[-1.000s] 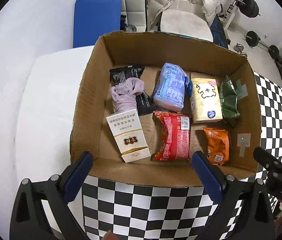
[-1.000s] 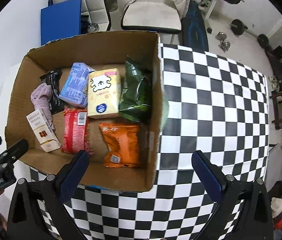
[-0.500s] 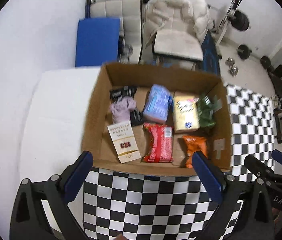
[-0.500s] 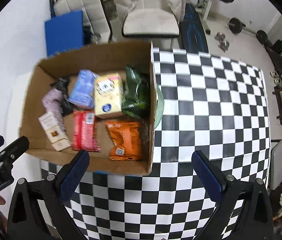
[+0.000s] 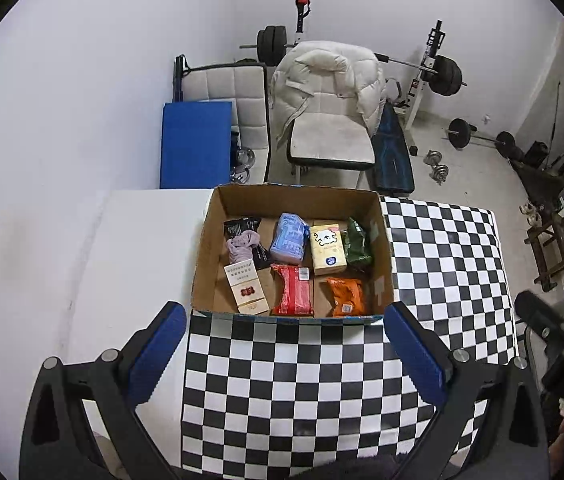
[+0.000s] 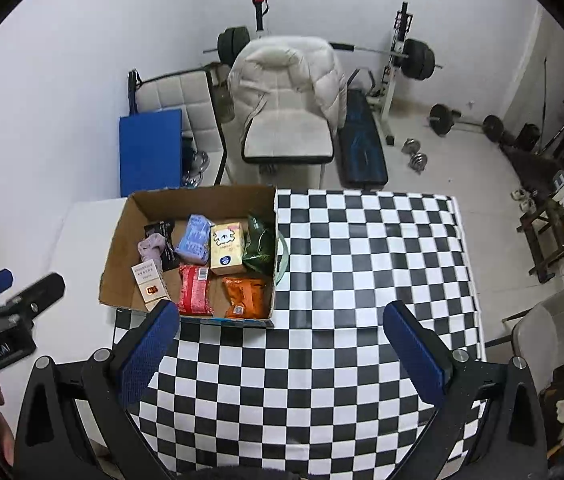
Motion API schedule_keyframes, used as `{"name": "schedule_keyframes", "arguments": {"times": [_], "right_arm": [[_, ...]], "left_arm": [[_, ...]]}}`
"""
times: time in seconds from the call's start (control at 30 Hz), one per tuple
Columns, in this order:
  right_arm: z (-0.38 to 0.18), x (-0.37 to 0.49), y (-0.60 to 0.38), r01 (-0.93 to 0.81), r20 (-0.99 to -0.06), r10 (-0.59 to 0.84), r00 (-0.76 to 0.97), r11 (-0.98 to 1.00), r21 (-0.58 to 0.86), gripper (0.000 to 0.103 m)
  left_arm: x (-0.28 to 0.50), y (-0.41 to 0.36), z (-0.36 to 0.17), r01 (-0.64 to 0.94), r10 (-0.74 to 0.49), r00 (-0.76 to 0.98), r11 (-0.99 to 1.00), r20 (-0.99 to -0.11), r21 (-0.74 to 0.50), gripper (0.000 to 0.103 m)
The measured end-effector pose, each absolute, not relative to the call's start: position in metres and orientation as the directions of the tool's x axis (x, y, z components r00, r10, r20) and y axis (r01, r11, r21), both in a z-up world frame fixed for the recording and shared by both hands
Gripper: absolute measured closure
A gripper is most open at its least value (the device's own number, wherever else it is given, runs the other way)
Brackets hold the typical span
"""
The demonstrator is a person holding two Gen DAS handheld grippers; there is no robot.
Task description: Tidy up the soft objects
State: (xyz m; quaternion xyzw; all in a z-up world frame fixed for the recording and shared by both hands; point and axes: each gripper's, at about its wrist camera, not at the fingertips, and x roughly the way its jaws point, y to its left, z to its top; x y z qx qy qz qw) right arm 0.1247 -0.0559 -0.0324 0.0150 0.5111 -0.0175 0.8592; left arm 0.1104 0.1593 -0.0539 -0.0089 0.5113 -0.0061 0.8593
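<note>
B&w checkered cloth (image 5: pixel 321 384) lower frame; brown box (image 5: pixel 206 256) w/ red (image 5: pixel 293 291), orange (image 5: pixel 345 295), green (image 5: pixel 357 243), lilac (image 5: pixel 242 247) items; blue mat (image 5: pixel 196 144) upper left.

My left gripper (image 5: pixel 285 344) is black with blue finger pads (image 5: pixel 411 350) and silver screws. My right gripper (image 6: pixel 282 340) matches; white lettering marks both bodies.

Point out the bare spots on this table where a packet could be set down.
Open checkered cloth right of the cardboard box and in front of it; plain white tabletop on its left. Inside the box it is crowded, with packets nearly covering the floor.
</note>
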Motion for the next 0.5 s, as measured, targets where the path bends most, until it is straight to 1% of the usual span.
{"name": "schedule_keyframes", "arguments": {"times": [0.2, 0.27, 0.4, 0.5], "right_arm": [[0.011, 0.093, -0.057, 0.046, -0.840, -0.024, 0.541, 0.999, 0.001, 0.000], [0.018, 0.088, -0.057, 0.045, -0.835, -0.024, 0.549, 0.999, 0.000, 0.000], [0.028, 0.079, -0.057, 0.041, -0.836, -0.016, 0.549, 0.999, 0.008, 0.000], [0.033, 0.073, -0.058, 0.041, -0.835, -0.018, 0.549, 0.999, 0.006, 0.000]], "left_arm": [[0.084, 0.153, -0.030, 0.007, 0.006, 0.512, 1.000, -0.859, 0.011, 0.001], [0.079, 0.152, -0.025, 0.003, 0.021, 0.517, 1.000, -0.856, 0.026, 0.001], [0.074, 0.155, -0.022, -0.008, 0.010, 0.519, 1.000, -0.855, 0.007, 0.001], [0.068, 0.153, -0.018, -0.010, 0.018, 0.529, 1.000, -0.848, 0.015, 0.001]]}}
